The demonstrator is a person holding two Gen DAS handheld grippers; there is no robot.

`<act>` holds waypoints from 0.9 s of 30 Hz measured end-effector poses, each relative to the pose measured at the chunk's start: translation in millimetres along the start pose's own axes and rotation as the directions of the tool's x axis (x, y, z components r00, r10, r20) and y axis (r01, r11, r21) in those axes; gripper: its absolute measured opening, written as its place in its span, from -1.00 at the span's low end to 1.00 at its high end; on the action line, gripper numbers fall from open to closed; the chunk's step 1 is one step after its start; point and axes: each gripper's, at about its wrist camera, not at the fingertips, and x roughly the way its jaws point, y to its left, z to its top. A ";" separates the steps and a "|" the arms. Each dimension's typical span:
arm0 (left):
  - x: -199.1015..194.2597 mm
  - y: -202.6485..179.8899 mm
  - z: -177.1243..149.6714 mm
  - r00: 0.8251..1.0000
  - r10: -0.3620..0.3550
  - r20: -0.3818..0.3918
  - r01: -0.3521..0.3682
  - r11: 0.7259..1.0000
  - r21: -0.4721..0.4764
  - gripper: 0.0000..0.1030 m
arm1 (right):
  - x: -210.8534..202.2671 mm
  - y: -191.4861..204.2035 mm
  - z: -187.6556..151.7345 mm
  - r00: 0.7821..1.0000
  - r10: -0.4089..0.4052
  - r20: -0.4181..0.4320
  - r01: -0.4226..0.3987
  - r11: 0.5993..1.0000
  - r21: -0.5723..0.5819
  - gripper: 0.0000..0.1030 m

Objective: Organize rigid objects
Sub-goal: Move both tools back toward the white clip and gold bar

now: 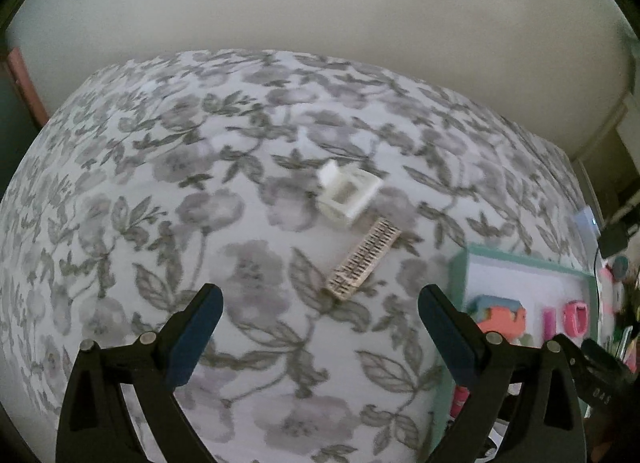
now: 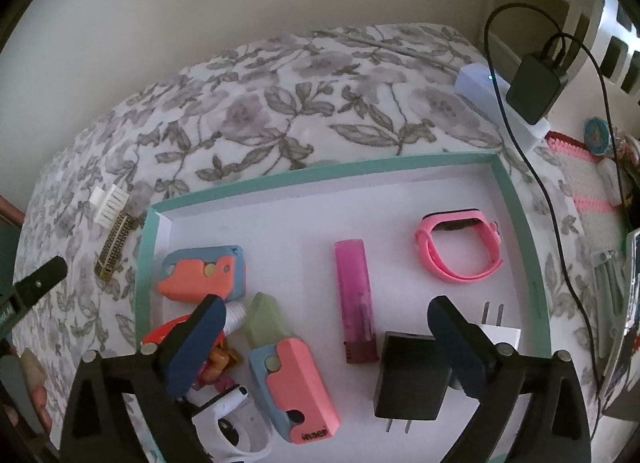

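The left gripper (image 1: 320,317) hovers with jaws spread wide and empty over the floral cloth (image 1: 160,191); just above it, mid-frame, lie a blurred white plastic piece (image 1: 349,193) and, nearly touching its lower edge, a tan perforated strip (image 1: 363,261). At the right edge, the teal-rimmed tray (image 1: 458,283) is cut off, its contents smeared. The right gripper (image 2: 322,337), jaws likewise wide apart and holding nothing, hangs above that tray's lower half. Inside sit a pink watch band (image 2: 460,249), a magenta lighter (image 2: 356,299), two coral-and-blue cutters (image 2: 200,275), and a black charger (image 2: 412,377) partly hidden by the right finger. A red item under the left finger is unreadable.
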 end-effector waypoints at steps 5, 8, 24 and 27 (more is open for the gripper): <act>3.5 33.2 9.0 1.000 -0.006 -0.003 0.005 0.995 -0.103 0.91 | 0.0 6.8 0.7 1.000 0.028 0.003 -0.028 1.000 -0.013 1.00; 3.1 54.6 14.1 1.000 -0.004 0.010 0.006 0.986 -0.169 0.91 | -7.8 17.5 3.1 0.998 0.053 0.037 -0.052 0.998 -0.038 1.00; 27.8 97.0 17.5 0.997 0.013 -0.074 -0.032 0.963 -0.269 0.91 | -9.9 137.4 8.2 0.982 0.164 0.091 -0.123 0.929 -0.349 1.00; 33.3 96.4 20.8 0.997 0.008 -0.080 -0.030 0.961 -0.273 0.91 | -3.0 155.1 10.9 0.982 0.171 0.084 -0.125 0.911 -0.393 1.00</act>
